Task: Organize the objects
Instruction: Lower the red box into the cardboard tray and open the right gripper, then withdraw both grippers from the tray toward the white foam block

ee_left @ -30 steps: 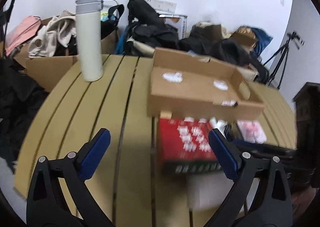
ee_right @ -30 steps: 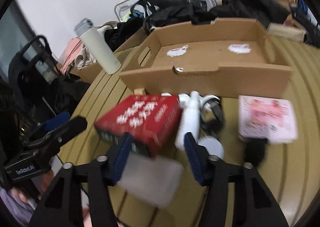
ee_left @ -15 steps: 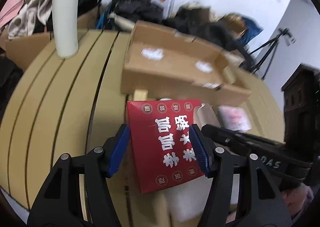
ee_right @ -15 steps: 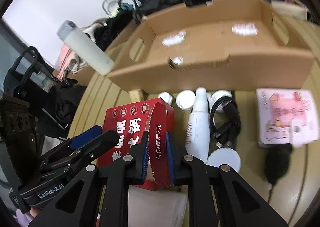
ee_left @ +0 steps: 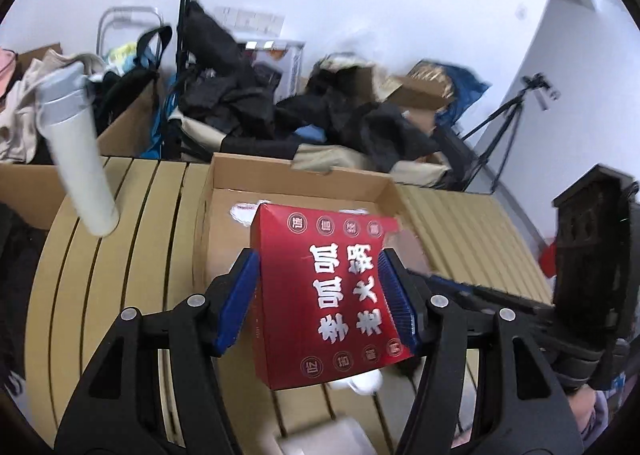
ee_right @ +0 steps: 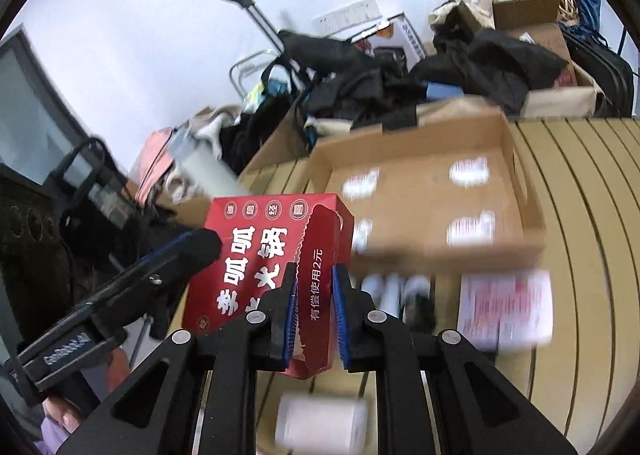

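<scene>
Tongs share one load: left gripper (ee_left: 318,295) clamps the red box (ee_left: 326,295) across its width, right gripper (ee_right: 314,311) pinches its side flap, steadying it above the table's (ee_left: 132,239) near edge, short of the cardboard tray (ee_right: 432,191).

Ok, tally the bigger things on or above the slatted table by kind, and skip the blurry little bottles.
red box: 1
cardboard tray: 1
white flask: 1
pink packet: 1
white container: 1
Total: 5
</scene>
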Action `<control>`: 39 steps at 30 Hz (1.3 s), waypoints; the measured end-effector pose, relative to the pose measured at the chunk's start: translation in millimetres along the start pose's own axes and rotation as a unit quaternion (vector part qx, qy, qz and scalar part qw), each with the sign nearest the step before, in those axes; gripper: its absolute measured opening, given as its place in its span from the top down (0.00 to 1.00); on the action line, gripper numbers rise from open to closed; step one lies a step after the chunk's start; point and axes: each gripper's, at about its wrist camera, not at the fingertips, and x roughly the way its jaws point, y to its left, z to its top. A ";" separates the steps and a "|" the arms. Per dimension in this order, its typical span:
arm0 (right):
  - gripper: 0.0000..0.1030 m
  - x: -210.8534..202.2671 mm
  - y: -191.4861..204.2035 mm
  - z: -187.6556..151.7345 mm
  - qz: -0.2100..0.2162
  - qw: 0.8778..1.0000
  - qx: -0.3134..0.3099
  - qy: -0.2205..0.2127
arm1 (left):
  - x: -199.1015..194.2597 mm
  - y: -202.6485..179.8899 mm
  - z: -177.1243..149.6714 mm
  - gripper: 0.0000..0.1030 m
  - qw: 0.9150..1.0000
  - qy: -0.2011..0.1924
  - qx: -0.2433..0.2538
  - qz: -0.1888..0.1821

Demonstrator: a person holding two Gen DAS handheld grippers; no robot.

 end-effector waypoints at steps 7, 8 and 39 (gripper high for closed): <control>0.83 119.0 -26.7 75.9 -0.037 0.998 0.000 0.056 | 122.7 48.2 64.5 0.45 0.998 0.049 -0.022 0.043; 0.83 135.2 -30.3 80.7 -0.043 0.997 0.001 0.063 | 137.8 52.9 67.3 0.45 0.997 0.054 -0.018 0.057; 0.16 -74.2 -60.6 60.4 -0.215 0.973 -0.084 0.032 | -97.6 50.0 10.3 0.00 0.976 0.003 0.048 0.213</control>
